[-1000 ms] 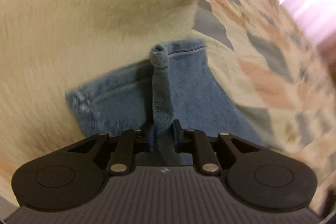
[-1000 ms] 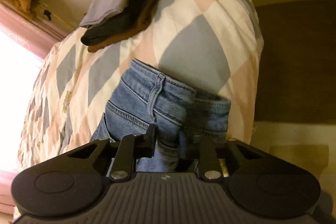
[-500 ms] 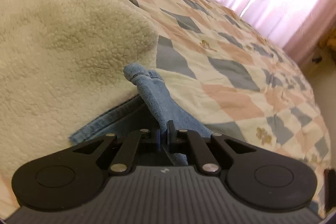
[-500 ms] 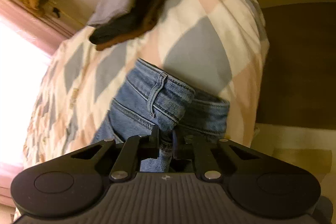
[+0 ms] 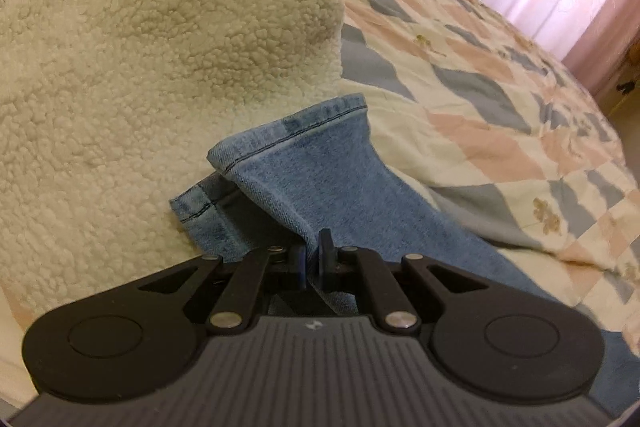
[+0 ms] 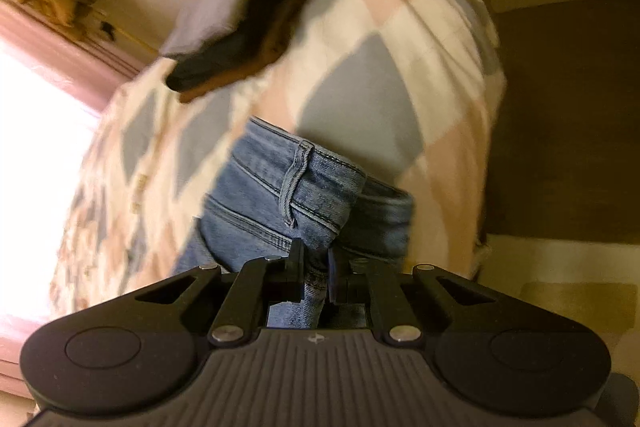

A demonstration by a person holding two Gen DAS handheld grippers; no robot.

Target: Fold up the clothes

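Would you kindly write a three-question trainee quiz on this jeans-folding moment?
1. True or false: the left gripper is shut on the jeans near a leg hem.
2. Which part of the jeans does the right gripper pinch? A) waistband end B) leg hem C) nothing
3. Fill in: the cream fleece lies on the ____.

Key: 1 true; 2 A; 3 quilt
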